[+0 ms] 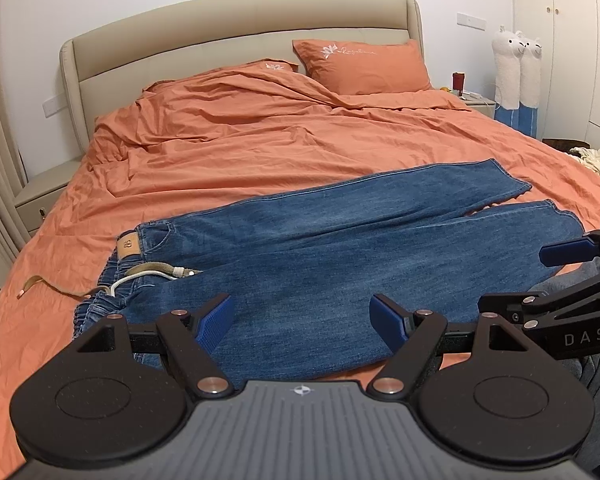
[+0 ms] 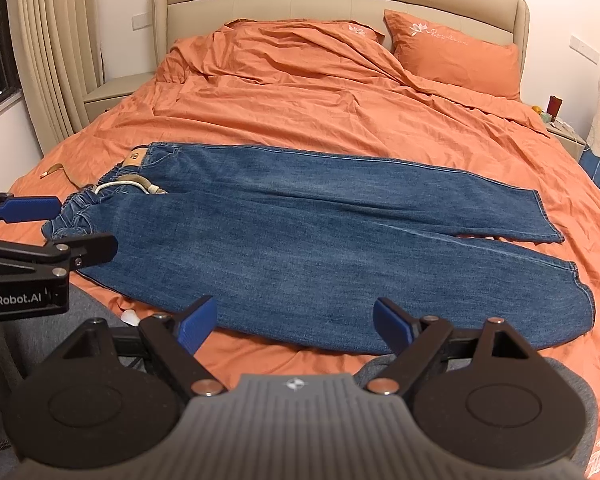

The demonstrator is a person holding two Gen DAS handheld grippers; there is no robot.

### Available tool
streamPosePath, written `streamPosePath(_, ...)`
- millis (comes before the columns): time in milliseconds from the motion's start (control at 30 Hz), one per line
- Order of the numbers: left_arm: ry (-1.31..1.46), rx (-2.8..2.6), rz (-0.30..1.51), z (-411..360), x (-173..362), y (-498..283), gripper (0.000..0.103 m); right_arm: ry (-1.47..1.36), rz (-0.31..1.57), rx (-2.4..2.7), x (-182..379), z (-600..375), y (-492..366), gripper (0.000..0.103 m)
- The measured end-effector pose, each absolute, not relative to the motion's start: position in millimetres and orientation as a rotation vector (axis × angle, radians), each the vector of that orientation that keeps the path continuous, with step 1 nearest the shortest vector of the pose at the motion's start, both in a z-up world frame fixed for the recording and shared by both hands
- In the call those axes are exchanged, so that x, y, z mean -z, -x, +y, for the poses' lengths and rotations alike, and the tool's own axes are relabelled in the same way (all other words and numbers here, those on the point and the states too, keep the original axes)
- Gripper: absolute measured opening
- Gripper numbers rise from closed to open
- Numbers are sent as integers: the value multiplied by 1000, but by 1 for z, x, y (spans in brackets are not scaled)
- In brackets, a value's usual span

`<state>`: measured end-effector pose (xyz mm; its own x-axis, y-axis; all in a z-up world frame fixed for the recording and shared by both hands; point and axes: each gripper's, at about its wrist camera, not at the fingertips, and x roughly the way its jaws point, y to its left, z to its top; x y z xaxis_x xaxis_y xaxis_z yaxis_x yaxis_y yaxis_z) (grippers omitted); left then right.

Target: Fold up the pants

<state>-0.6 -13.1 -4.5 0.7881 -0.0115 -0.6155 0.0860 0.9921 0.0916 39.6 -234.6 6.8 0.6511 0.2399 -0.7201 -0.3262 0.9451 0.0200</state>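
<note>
Left wrist view is showing the jeans (image 1: pixel 320 248) lying flat across the near part of the bed (image 1: pixel 228 148), waistband toward the left, legs running right and splitting apart near the hems. A drawstring (image 1: pixel 60 288) is trailing out of the waistband onto the orange sheet. The left gripper (image 1: pixel 302 320) is hovering low over the near leg by the waist end, jaws spread wide and gripping nothing. The right gripper (image 2: pixel 292 322) is hanging over the near edge further toward the hems, likewise wide open and empty.

Several things could be going wrong from here, as a judgement. The legs are not lying matched, so a fold across them may come out skewed. The loose drawstring may be dragging or getting trapped in the fold. A pinch taken too deep could be catching the sheet with the denim, and a shallow one may be lifting only the top layer.

Both grippers are pointing forward toward the headboard (image 2: pixel 340 4), held level, side by side.
</note>
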Motion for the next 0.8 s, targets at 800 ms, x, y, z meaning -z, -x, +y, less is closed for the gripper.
streamPosePath(800, -127, 58, 670, -16, 5, 0, 90, 96, 809, -308, -5, -238, -38, 82)
